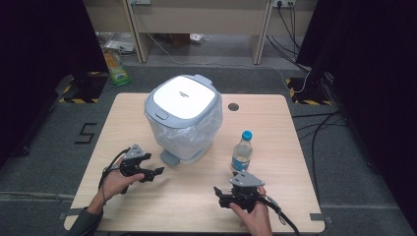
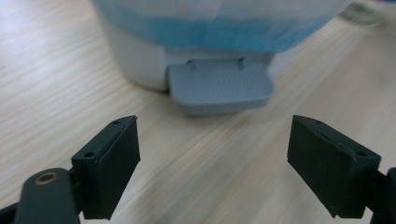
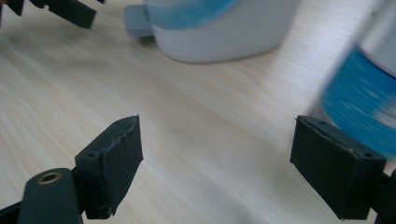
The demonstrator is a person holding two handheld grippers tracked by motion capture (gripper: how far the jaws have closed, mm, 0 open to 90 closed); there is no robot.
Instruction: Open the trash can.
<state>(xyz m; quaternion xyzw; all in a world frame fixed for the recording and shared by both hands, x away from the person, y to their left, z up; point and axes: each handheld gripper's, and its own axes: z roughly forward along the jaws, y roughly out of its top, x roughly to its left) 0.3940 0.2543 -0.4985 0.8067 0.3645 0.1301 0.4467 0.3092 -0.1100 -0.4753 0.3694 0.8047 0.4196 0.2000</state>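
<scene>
A small white pedal bin with a grey-rimmed lid and a clear liner bag stands mid-table; its grey foot pedal faces me. A clear water bottle with a blue cap and blue label stands to the bin's right. My left gripper hovers low, left of the pedal, jaws open and empty. In the left gripper view the pedal lies just ahead of the left gripper. My right gripper sits near the front edge below the bottle, open and empty; the right gripper has the bottle by its right jaw.
The wooden table has a round cable hole at the back right. Beyond it are a wooden desk frame, a green packet on the floor and cables trailing at the right.
</scene>
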